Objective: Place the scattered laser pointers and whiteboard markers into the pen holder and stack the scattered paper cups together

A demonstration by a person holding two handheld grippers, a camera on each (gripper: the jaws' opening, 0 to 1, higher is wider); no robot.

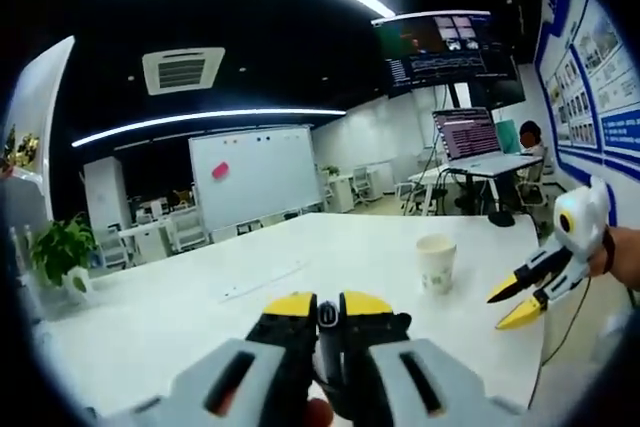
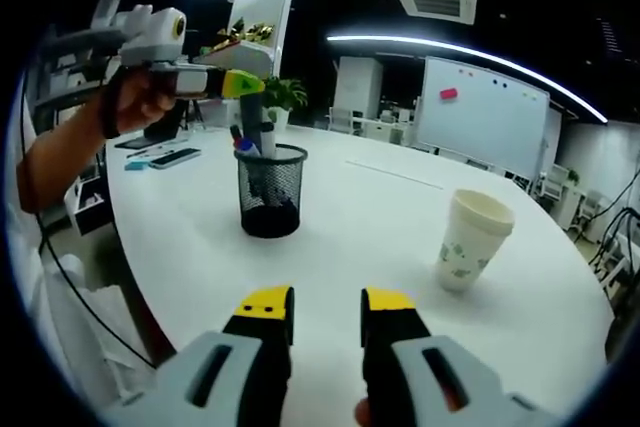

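Lowering the marker (image 2: 252, 112) straight into the holder (image 2: 272, 190) matters now: I'd keep it upright over the opening and let go only once its tip is inside the mesh. My left gripper (image 2: 235, 83) hangs above the holder, far left, jaws clamped on the marker. The cup (image 2: 471, 239) stands at right. My right gripper (image 2: 327, 315) hovers near, jaws slightly parted, empty.

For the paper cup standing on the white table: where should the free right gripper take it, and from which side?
Probably at the upper wall just under the rim, coming in level from the side. The paper cup stands upright and alone on the table, mouth up, and widens toward the top, so jaws closing across it there should not slip. The right gripper is open with nothing between its jaws.
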